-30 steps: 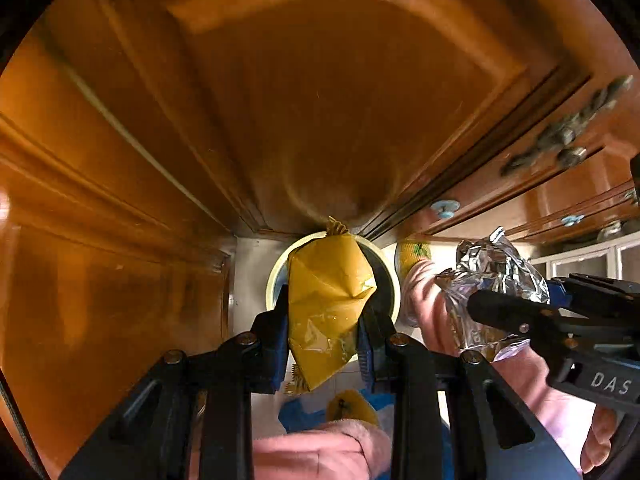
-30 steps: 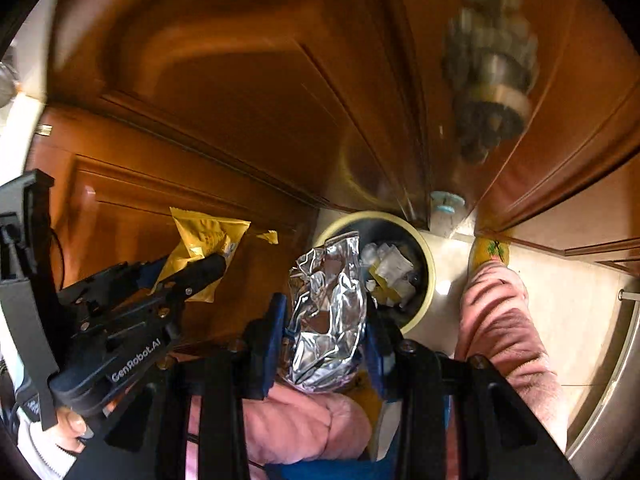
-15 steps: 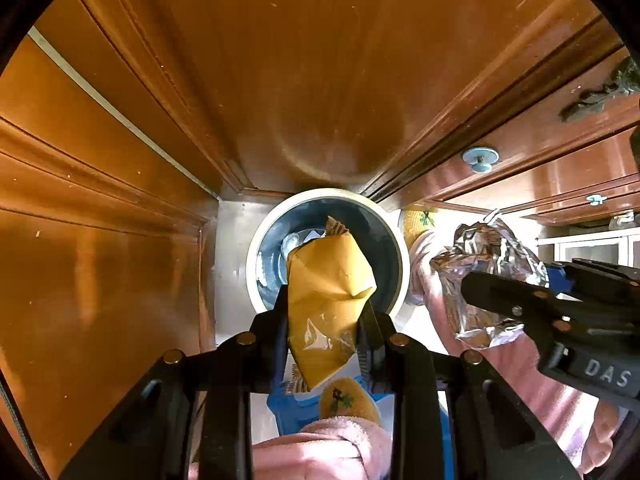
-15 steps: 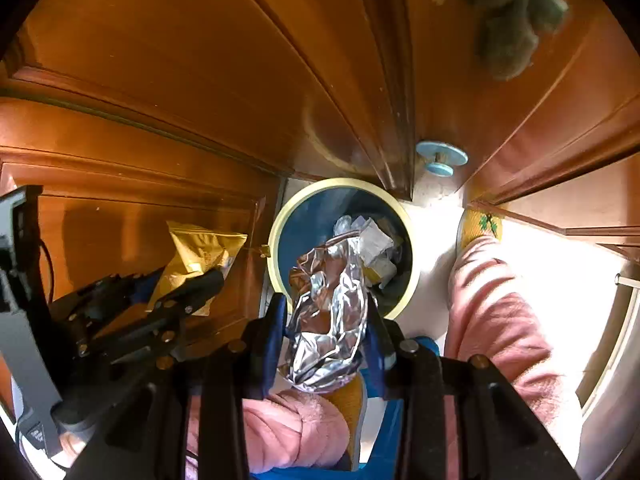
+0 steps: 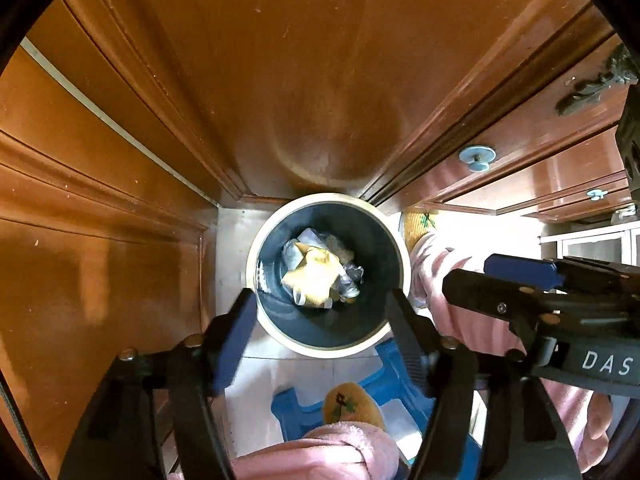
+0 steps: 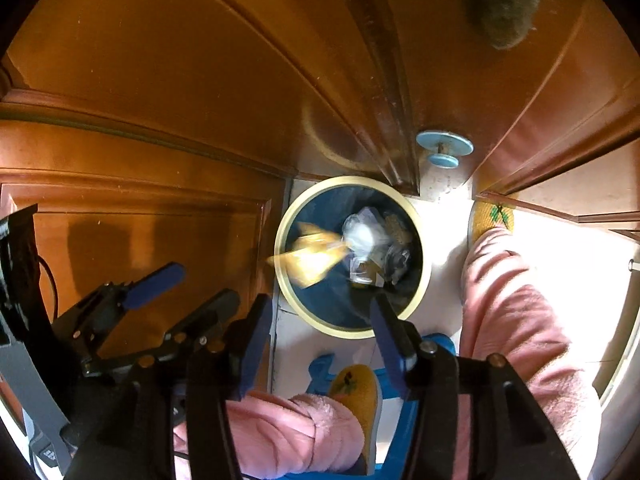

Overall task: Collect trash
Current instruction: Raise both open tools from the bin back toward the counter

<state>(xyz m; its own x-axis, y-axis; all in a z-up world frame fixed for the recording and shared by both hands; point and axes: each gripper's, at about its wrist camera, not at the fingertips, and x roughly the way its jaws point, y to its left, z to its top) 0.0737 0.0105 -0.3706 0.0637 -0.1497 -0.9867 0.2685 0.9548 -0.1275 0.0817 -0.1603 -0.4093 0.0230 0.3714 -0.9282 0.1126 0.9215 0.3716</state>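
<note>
- Half a second earlier each gripper pinched a piece of trash: the left gripper (image 5: 320, 312) a yellow wrapper (image 5: 314, 276), the right gripper (image 6: 318, 320) a foil ball (image 6: 362, 236). At this moment both stood spread wide with nothing between the fingers.
- In the left wrist view the wrapper lay on the heap inside the bin (image 5: 256, 240), at the centre of the dark liner. In the right wrist view it was a yellow smear at the bin's 9 o'clock rim, blurred, apparently caught mid-fall.
- The foil showed as a pale blur near the bin's middle in the right view; in the left view grey crumpled scraps sat at 3 o'clock of the wrapper, though I could not tell which was the foil.
- By my reading both pieces had been let go over the bin, so this pair was dealt with; whether more trash waited elsewhere the views did not show.
- From the left gripper the bin sat at 12 o'clock, its near rim framed between the two fingertips. From the right gripper it also lay at 12 o'clock, a little toward 1.
- In the left view the right gripper reached in from 3 o'clock, beside the bin's rim.
- The bin stood in a corner of wooden doors (image 5: 300, 80), with a blue stool (image 5: 384, 384) and slippered feet at 6 o'clock.
</note>
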